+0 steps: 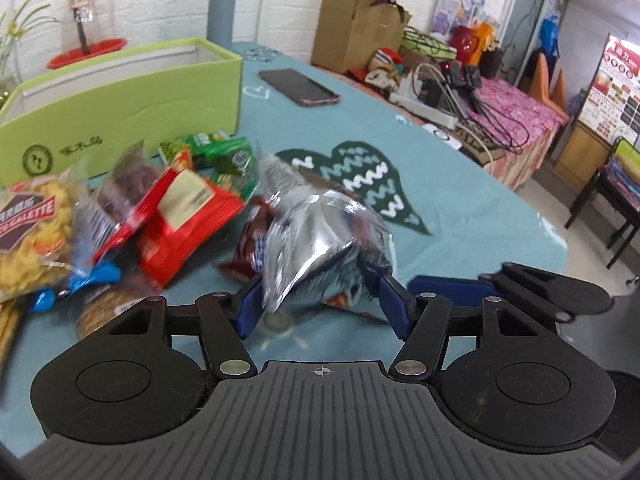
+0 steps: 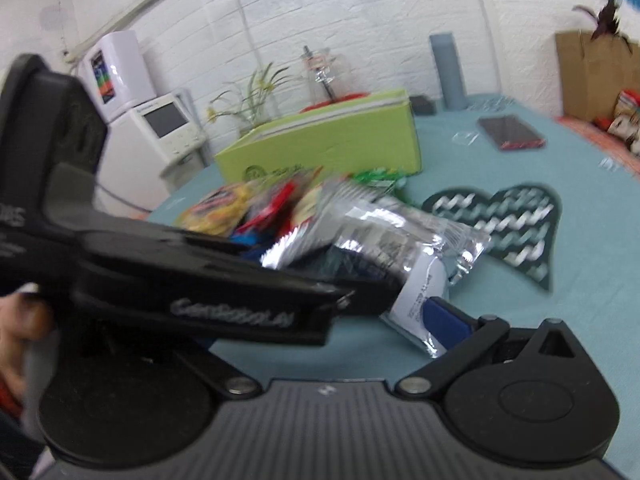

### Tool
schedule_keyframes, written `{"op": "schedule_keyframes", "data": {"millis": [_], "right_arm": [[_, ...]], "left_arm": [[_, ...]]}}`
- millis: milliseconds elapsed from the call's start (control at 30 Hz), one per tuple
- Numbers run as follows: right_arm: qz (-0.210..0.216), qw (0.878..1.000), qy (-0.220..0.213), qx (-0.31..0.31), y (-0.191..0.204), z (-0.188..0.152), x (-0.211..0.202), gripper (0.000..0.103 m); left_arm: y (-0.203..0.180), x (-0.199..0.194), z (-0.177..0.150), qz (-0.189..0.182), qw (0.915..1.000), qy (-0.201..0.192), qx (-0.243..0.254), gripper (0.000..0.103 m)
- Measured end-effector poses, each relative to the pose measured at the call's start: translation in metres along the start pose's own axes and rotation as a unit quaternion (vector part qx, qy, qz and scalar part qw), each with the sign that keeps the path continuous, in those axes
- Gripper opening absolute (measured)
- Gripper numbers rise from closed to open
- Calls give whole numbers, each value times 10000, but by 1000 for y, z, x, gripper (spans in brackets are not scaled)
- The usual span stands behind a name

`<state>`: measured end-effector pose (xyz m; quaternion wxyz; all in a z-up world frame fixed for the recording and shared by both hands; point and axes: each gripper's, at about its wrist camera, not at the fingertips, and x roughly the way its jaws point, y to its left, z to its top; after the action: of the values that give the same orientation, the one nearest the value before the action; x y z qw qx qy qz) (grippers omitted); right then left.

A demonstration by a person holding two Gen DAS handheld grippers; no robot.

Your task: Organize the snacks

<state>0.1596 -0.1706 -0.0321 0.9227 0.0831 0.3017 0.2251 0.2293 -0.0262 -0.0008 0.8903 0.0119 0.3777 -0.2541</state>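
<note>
Silver snack packet (image 1: 320,240) pinched between left gripper (image 1: 320,300) fingers, just above worktop (image 1: 460,208) beside snack pile (image 1: 120,216), near green box (image 1: 120,108). Right gripper (image 2: 400,316) finger spread: could not tell.

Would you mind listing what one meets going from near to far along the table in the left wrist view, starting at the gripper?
left gripper shut on the silver snack packet → dark heart pattern on the tablecloth → phone → grey cylinder by the wall.
</note>
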Motion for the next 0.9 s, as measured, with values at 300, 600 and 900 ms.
{"op": "schedule_keyframes", "data": {"millis": [300, 600, 900], "right_arm": [[30, 9973, -117, -723, 10, -9, -34, 102], [428, 9904, -266, -1287, -49, 49, 14, 103], [703, 9964, 442, -156, -48, 26, 36, 103]], "left_arm": [[28, -52, -23, 363, 9965, -541, -518, 70], [59, -71, -42, -135, 9823, -603, -1766, 70], [49, -58, -39, -237, 9821, -484, -1803, 71]]}}
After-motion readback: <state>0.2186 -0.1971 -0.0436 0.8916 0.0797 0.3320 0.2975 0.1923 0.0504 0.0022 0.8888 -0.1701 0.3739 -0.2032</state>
